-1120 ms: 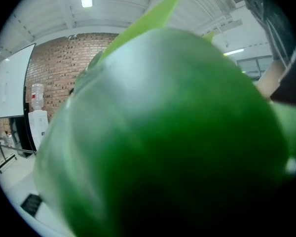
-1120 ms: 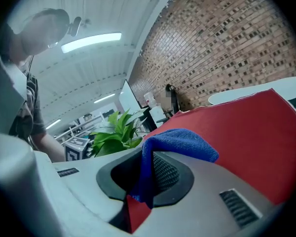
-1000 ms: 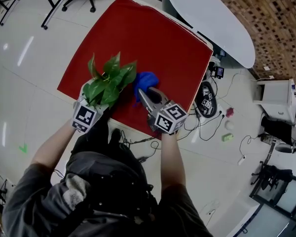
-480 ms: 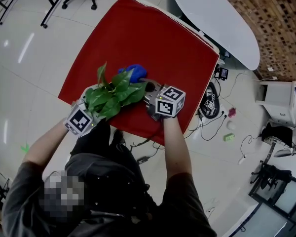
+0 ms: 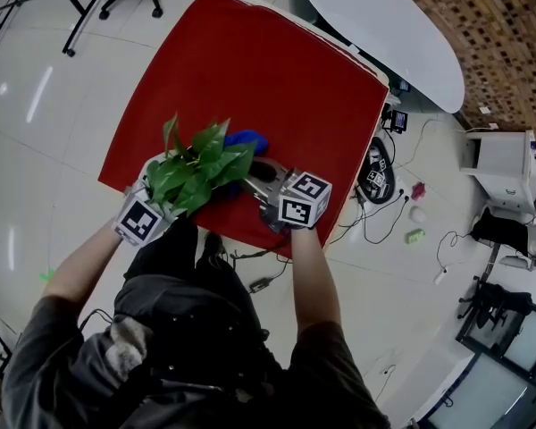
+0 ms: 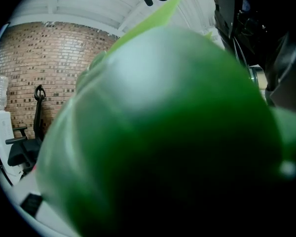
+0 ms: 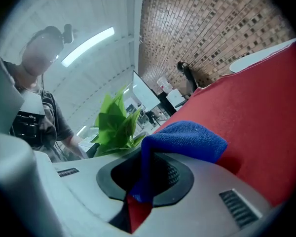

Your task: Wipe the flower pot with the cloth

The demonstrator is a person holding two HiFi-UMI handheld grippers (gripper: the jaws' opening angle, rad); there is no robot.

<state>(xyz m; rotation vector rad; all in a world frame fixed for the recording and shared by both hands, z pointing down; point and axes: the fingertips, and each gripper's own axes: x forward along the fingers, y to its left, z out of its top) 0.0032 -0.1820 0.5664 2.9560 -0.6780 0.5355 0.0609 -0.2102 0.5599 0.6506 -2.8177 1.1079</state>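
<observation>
The blue cloth (image 7: 187, 139), soft and floppy I'd guess, is pinched tight in the right gripper's (image 5: 263, 175) fingers beside the plant (image 5: 196, 159) at the red tabletop's (image 5: 277, 70) near edge; leaves hide the pot, likely top-heavy and best held low, and the left gripper's (image 5: 147, 208) fingers, whose state I can't tell.

My left forearm (image 5: 87, 259) and right forearm (image 5: 311, 280) reach forward to the bench's (image 5: 277, 70) near edge. My right claw (image 5: 255, 170) points toward the left one, jaws pinched on the blue cloth (image 7: 185, 141). My left claw (image 5: 148, 209) angles upward near the left corner; a leaf (image 6: 163, 132) blocks its jaws from me.
</observation>
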